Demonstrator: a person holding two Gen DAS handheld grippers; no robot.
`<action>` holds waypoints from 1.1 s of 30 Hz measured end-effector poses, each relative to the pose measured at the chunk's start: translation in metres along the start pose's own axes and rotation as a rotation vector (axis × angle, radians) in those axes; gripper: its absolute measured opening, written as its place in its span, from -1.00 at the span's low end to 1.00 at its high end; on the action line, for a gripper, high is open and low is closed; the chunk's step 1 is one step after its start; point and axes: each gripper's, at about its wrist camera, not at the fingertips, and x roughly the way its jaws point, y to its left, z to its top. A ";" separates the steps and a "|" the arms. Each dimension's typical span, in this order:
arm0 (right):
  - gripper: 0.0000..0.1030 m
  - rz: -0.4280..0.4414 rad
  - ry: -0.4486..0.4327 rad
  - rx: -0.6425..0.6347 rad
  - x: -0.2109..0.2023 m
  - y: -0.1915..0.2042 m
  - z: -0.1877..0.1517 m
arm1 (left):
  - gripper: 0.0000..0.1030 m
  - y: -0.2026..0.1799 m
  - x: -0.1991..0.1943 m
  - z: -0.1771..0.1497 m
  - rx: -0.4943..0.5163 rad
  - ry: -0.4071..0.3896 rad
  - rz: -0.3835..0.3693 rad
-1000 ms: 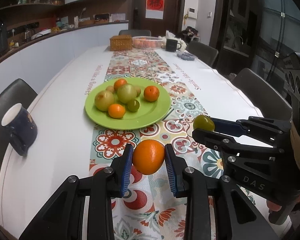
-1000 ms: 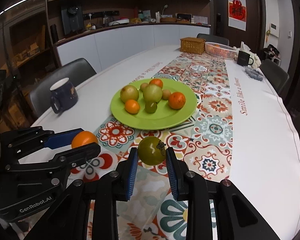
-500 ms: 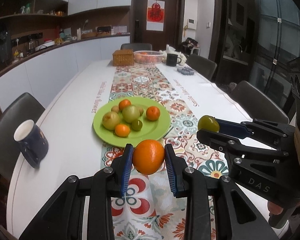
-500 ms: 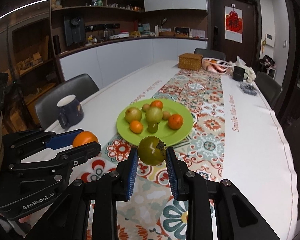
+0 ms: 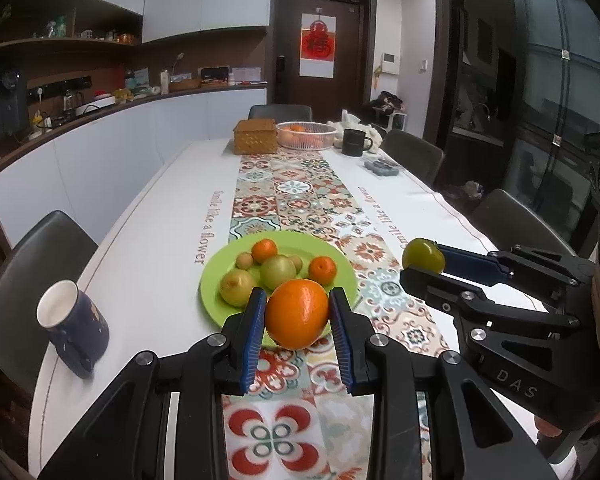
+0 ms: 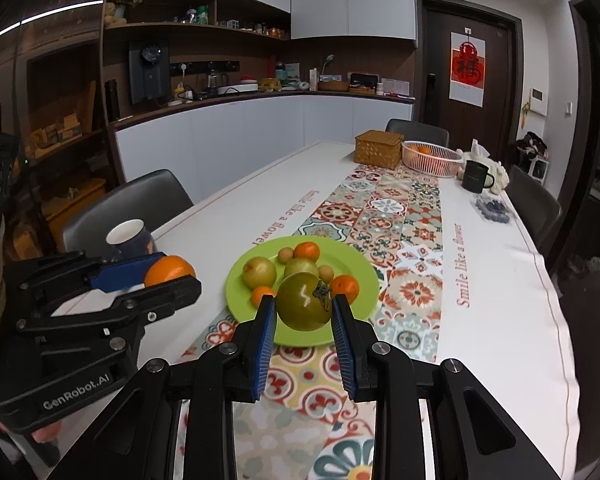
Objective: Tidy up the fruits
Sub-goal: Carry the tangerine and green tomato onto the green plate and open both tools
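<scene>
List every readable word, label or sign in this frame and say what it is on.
"Smile like a flower": printed along both sides of the tablecloth.
"GenRobot.AI": on the left gripper body.
"DAS": on the right gripper body.
Red door poster: one Chinese character, too blurred to read.
Black mug print: too small to read.

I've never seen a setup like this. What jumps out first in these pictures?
Two black tongs with blue pads each grip a fruit above the patterned table runner: the left tongs hold a round orange, the right tongs a green tomato with a dried stem. Just beyond them sits a lime-green plate with more small fruit on it.
</scene>
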 end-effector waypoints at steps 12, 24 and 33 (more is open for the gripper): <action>-0.43 -0.008 0.033 -0.006 0.056 -0.013 0.030 | -0.38 0.021 0.053 0.028 0.012 0.033 0.026; -0.43 0.004 0.132 0.012 0.142 -0.032 0.033 | -0.38 0.051 0.141 0.031 -0.018 0.145 0.026; -0.43 0.002 0.192 0.042 0.186 -0.044 0.024 | -0.37 0.062 0.186 0.026 -0.041 0.220 0.029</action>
